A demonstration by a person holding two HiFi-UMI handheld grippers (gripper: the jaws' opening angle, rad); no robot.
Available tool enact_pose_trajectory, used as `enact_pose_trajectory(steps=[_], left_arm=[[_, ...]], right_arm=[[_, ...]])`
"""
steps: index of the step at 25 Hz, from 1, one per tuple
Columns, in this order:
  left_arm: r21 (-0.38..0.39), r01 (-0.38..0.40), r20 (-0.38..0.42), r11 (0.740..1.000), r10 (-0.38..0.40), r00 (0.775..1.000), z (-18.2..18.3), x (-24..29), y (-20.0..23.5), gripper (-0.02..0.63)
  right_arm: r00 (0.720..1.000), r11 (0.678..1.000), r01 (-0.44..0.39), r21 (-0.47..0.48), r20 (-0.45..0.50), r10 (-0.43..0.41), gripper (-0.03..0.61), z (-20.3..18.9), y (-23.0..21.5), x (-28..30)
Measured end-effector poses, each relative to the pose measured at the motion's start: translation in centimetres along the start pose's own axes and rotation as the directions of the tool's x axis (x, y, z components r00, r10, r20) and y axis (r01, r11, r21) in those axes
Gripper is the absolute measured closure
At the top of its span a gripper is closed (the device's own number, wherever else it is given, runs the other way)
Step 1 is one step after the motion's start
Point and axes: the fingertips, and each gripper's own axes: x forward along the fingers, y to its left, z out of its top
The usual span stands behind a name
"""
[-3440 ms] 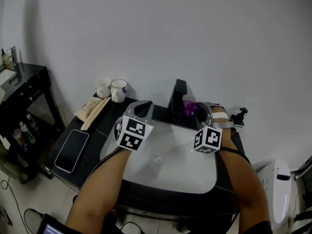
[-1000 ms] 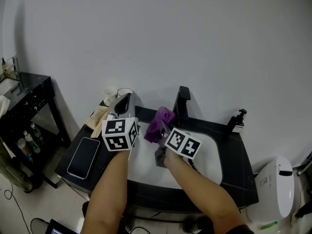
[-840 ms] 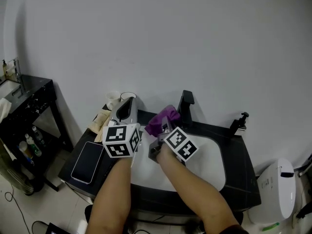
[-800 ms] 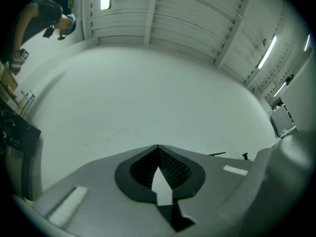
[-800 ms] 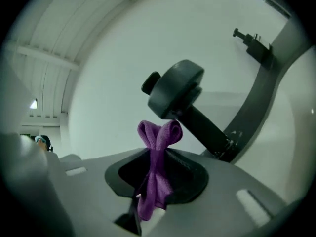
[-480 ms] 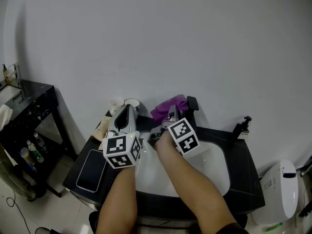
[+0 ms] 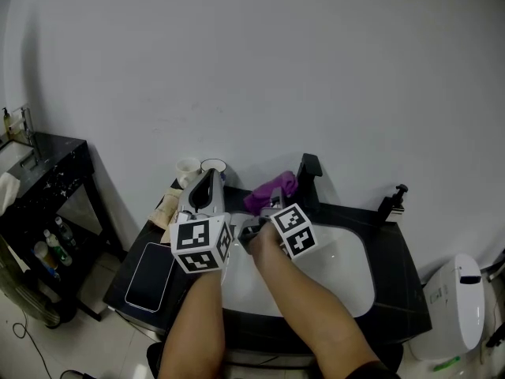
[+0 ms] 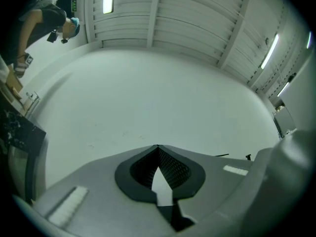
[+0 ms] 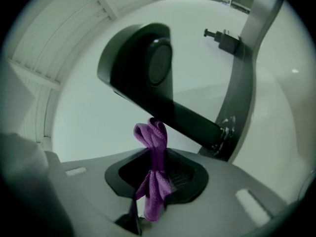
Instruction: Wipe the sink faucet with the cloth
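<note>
Purple cloth is clamped in the right gripper. Its jaws are closed on a bunched fold that stands up out of them, and the top loop appears to touch the underside of the black faucet. We cannot confirm firm contact.

From the head view, the cloth sits just left of the faucet, which stands at the middle of the counter's back edge, behind the white sink. The right gripper points at it from the front left. We judge the wipe to be at its start, with no face of the faucet yet shown as covered.

The left gripper has its jaws together with nothing between them and looks at the bare wall. It is held over the counter's left side, near the two cups at the back left corner.

Risks noted:
- Only a narrow fold stands beyond the jaws, so a stroke pressed too close could bring hard jaw onto the faucet instead of cloth.
- Dragging against the faucet could pull the fold out of the grip.
- A wide sweep to the right could reach the soap pump near the back right corner.
- The idle left gripper could knock the cups, and a phone lies below it along the left edge.
</note>
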Motion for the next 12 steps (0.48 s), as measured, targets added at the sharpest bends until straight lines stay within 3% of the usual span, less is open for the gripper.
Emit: enact_pose_trajectory(steps=[12], left_arm=[[0.069,0.038,-0.046,0.997,-0.035,0.998,-1.1,0.4,-1.4,0.597]], right_arm=[[0.998,0.983,0.053,0.174,-0.048,-0.045,0.492,-2.5,-3.4,-1.7]])
